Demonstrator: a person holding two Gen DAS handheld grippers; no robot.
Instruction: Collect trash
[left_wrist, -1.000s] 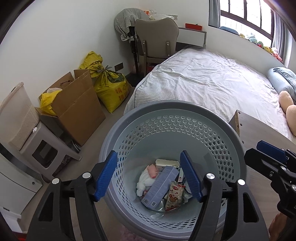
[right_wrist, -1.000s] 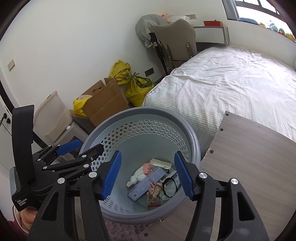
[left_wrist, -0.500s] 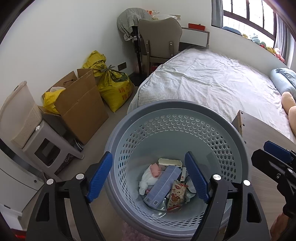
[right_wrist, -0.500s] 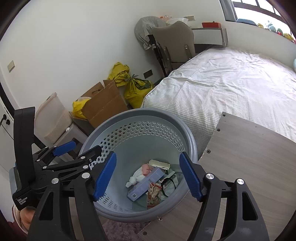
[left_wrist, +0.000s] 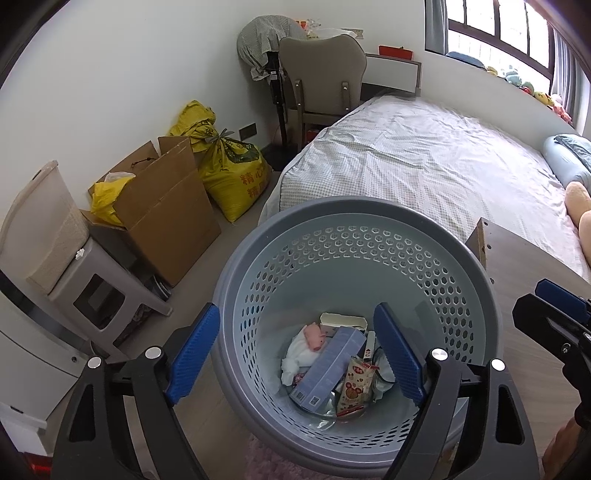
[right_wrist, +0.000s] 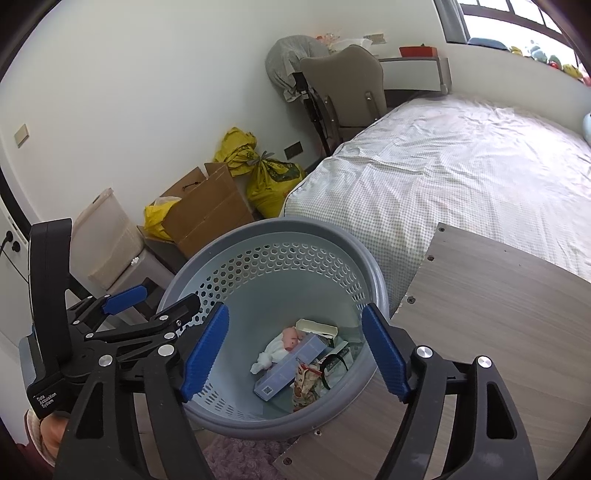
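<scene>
Your left wrist camera looks steeply down along its spread fingers (left_wrist: 195, 349) into the basket (left_wrist: 354, 218) close beneath, your right wrist camera looks down from beside the tabletop (right_wrist: 498, 295), basket (right_wrist: 280, 225) between its fingers, both share basket, bed, boxes.

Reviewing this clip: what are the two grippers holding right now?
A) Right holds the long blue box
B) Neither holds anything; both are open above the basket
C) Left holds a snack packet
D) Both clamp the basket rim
B: the left gripper and right gripper both stand open and empty, above the basket with the trash inside.
</scene>
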